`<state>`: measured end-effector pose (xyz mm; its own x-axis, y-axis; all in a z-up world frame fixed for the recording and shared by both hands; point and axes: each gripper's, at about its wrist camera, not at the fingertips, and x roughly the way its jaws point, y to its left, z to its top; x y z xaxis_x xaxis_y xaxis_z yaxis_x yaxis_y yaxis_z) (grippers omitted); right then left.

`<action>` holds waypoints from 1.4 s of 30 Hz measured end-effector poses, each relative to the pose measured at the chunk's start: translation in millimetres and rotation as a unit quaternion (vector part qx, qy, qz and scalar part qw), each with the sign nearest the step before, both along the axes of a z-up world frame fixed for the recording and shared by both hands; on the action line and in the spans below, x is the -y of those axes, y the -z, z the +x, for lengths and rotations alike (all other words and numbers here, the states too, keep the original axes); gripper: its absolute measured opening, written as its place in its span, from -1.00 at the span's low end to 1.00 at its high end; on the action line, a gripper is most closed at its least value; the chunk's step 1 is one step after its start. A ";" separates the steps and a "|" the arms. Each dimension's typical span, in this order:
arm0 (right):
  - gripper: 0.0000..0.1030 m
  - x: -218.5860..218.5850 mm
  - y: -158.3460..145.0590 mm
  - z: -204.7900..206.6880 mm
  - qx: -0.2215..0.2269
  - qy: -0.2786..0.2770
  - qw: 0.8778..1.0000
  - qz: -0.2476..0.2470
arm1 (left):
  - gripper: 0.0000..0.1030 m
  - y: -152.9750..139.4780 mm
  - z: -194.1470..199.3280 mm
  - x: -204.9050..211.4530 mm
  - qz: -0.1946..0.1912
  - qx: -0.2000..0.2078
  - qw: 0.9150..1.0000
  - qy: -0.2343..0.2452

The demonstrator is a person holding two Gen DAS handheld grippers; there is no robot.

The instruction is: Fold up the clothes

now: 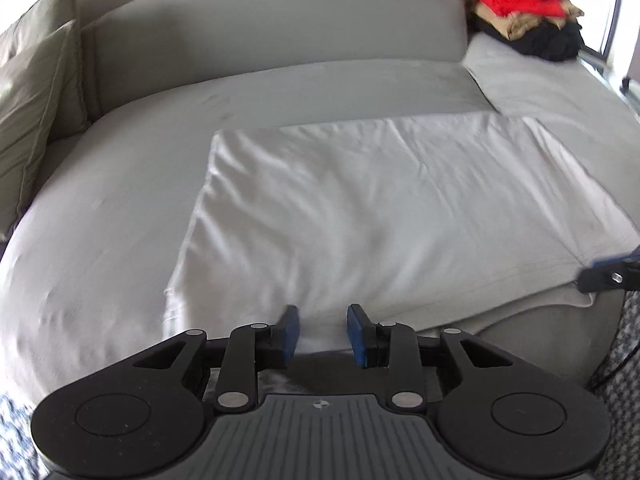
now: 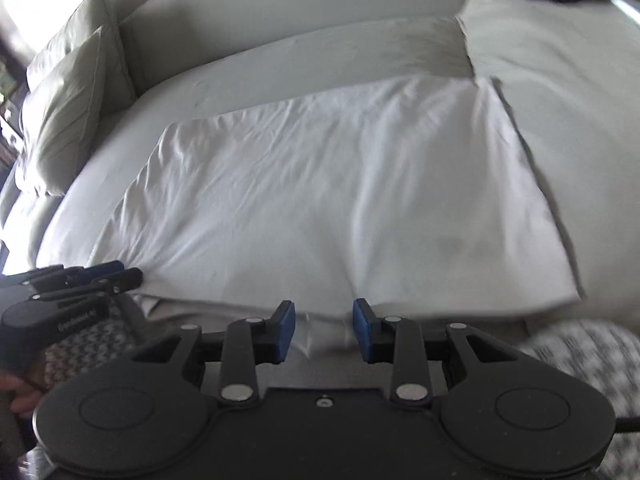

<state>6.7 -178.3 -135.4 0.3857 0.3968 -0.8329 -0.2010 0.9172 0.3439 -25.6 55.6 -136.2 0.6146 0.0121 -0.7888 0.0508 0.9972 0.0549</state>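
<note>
Our left claw [image 1: 323, 334] and right claw [image 2: 324, 330], both spread, sit at the cloth's [image 1: 380, 208] 6 o'clock edge; sofa [image 1: 100, 208] clear around, clothes pile [image 1: 528, 12] at 1 o'clock.

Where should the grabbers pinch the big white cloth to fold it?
Best guess: pinch the white cloth along its near edge, close to the two near corners, coming in from the front of the sofa. It lies flat and spread, and that edge hangs slightly off the seat, so fingers can slip around it. The left hand-held gripper and right hand-held gripper are both open there.
</note>
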 end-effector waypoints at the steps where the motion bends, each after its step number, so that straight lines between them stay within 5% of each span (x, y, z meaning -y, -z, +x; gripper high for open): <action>1: -0.39 8.6 -2.2 1.0 -0.005 0.010 1.000 0.018 | -0.42 -3.2 -0.1 -5.8 -0.006 0.011 1.000 -0.006; 6: -0.38 56.8 -7.6 18.5 0.024 0.109 0.990 0.086 | -0.42 -12.8 12.6 -28.6 -0.023 0.063 0.996 -0.052; 10: -0.41 94.3 0.8 38.0 0.042 0.201 0.973 0.110 | -0.53 -8.2 37.9 -48.3 -0.043 0.065 0.993 -0.090; 15: -0.44 99.1 36.2 74.1 -0.049 0.172 0.964 0.199 | -0.59 2.0 67.6 -65.0 -0.032 0.015 0.993 -0.108; 17: -0.60 92.8 47.9 82.2 -0.079 0.173 0.968 0.163 | -0.68 9.2 74.8 -73.2 -0.020 -0.023 0.990 -0.140; 18: -0.84 92.6 47.1 81.2 -0.076 0.184 0.970 0.137 | -0.60 11.9 76.2 -77.7 -0.017 -0.038 0.987 -0.157; 21: -1.00 93.5 40.5 71.3 -0.053 0.216 0.974 0.030 | -0.53 11.4 67.6 -81.7 0.006 -0.039 0.983 -0.181; 22: -1.00 93.9 37.7 66.8 -0.044 0.226 0.973 -0.011 | -0.52 11.2 64.7 -83.0 0.014 -0.039 0.981 -0.189; 29: -1.00 79.7 22.1 51.7 -0.011 0.202 0.974 -0.100 | -0.63 6.3 44.6 -92.1 0.044 -0.032 0.971 -0.232; 31: -0.84 79.1 16.2 58.2 -0.007 0.206 0.975 -0.084 | -0.69 1.2 35.6 -92.2 0.035 -0.015 0.972 -0.232; 33: -0.48 81.2 7.2 56.7 0.010 0.205 0.978 -0.046 | -0.69 -5.2 26.0 -91.7 0.013 0.011 0.975 -0.223; 37: -0.60 92.3 -4.6 63.1 0.042 0.213 0.975 0.050 | -0.69 -17.5 34.6 -81.6 -0.035 0.055 0.980 -0.189; 38: -0.77 97.1 -6.0 66.5 0.049 0.225 0.970 0.074 | -0.69 -20.9 39.6 -77.3 -0.044 0.064 0.981 -0.178; 42: -0.77 105.6 -3.5 89.4 0.079 0.270 0.952 0.123 | -0.68 -27.4 70.1 -55.5 -0.068 0.076 0.987 -0.121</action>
<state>96.0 -283.9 -131.8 0.7021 0.2810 -0.6543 0.2091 0.7970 0.5667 44.5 111.1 -108.8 0.7179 0.0732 -0.6923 -0.1885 0.9777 -0.0921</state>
